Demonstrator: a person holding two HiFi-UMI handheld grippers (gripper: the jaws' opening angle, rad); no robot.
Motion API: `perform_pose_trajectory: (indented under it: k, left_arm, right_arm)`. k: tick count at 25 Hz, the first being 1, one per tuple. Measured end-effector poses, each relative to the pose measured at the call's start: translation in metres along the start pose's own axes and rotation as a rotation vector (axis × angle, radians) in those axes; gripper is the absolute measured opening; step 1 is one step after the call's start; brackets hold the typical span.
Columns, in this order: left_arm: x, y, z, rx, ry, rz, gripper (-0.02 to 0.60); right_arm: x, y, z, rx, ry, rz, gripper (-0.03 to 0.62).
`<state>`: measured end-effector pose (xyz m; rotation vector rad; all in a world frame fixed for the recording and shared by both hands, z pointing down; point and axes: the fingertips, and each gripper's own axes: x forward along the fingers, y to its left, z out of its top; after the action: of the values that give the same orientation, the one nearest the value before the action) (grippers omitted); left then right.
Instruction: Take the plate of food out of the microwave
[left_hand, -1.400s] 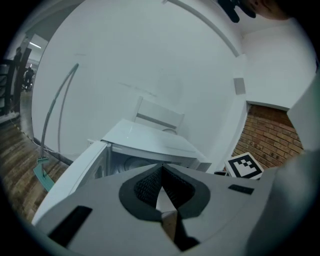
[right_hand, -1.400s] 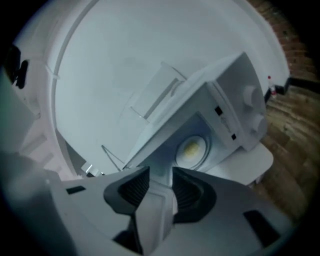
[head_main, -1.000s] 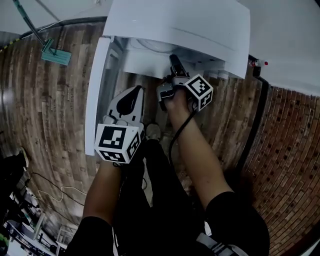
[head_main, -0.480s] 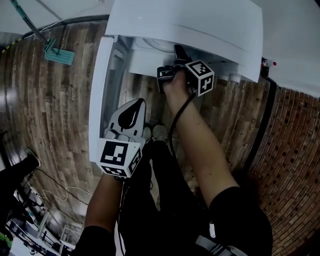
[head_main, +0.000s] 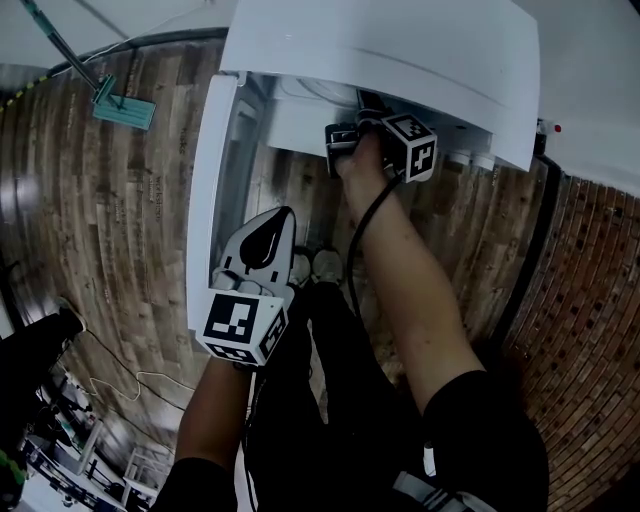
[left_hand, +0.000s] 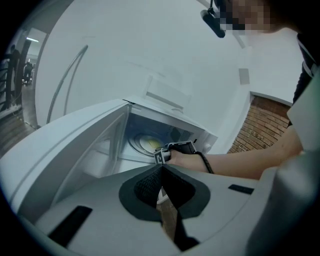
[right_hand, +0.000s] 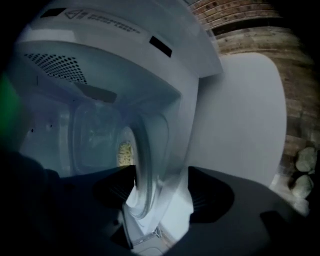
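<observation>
The white microwave (head_main: 380, 50) stands with its door (head_main: 205, 200) swung out to the left. Inside, a pale plate (left_hand: 145, 143) carries yellow food (right_hand: 124, 152). My right gripper (head_main: 362, 108) reaches into the cavity, its tips hidden under the microwave's top in the head view. In the right gripper view, the right gripper (right_hand: 160, 192) is open wide, and the plate's rim (right_hand: 145, 165) lies between the jaws with a gap on the right side. My left gripper (head_main: 272, 222) hangs back beside the door, shut and empty.
A wood-plank floor (head_main: 100, 220) lies below, with the person's shoes (head_main: 315, 265) in front of the microwave. A brick wall (head_main: 580, 330) and a black pipe (head_main: 520, 260) run along the right. A green mop head (head_main: 120, 108) lies at the upper left.
The right gripper has gone deeper into the microwave cavity. The left gripper has drawn back toward the person, away from the opening.
</observation>
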<state>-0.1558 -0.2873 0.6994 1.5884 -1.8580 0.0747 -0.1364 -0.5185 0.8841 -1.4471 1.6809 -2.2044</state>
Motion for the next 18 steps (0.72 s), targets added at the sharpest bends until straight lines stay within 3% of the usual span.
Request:
perform_pose_trajectory:
  k: [14,16,18]
  left_arm:
    - [0.007,-0.018,-0.005,0.014,-0.021,-0.082,-0.002]
    - [0.008,-0.020,-0.005,0.015,-0.019,-0.088,-0.002]
    - [0.008,-0.020,-0.006,0.014,-0.018,-0.092,-0.002]
  right_arm:
    - [-0.021,-0.014,-0.013,-0.074,0.041,0.122,0.322]
    - [-0.025,-0.010,-0.013,-0.068,0.055,0.161,0.295]
    - [-0.030,-0.006,-0.015,-0.073,0.065,0.196,0.211]
